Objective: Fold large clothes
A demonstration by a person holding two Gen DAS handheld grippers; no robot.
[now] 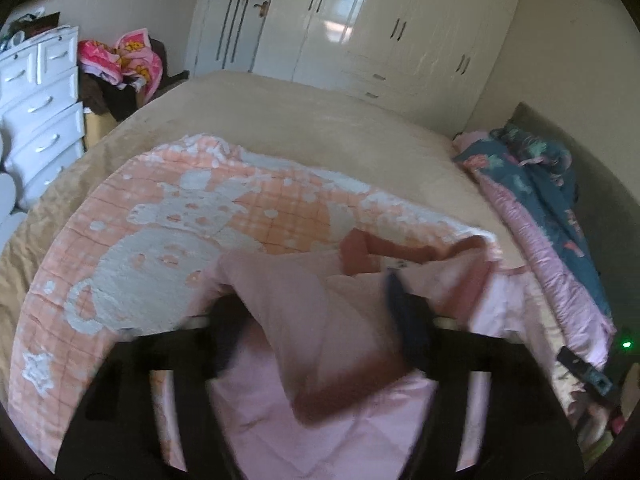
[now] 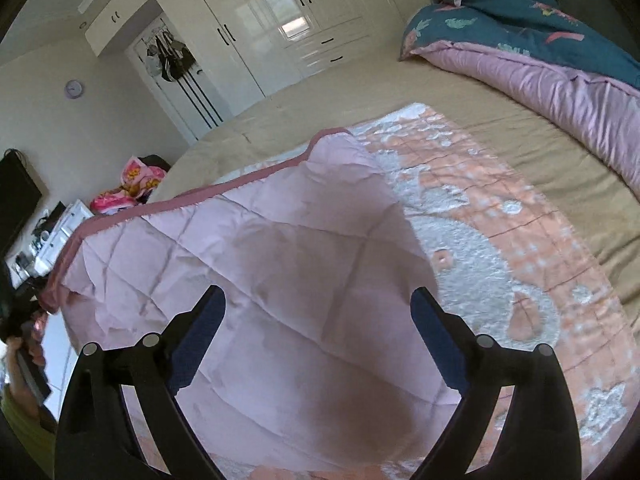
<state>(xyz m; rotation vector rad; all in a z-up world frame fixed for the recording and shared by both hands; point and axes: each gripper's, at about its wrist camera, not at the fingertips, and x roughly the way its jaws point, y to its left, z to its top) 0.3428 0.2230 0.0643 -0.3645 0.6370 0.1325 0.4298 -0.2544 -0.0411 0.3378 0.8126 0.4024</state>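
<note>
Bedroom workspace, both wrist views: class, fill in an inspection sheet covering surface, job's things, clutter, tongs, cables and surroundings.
Surface: bed with a tan cover.
Job's things: pink-and-white quilt spread on the bed, its plain pink underside turned over toward the cameras.
Clutter: teal-and-pink duvet bunched along the bed's edge; pile of bright pink fabric beside the dresser.
Tongs: left tongs draped in quilt fabric, motion blurred, grip unclear; right tongs open above the quilt, holding nothing.
Cables: nothing seen.
Surroundings: white wardrobe, white dresser, round wall clock.
</note>
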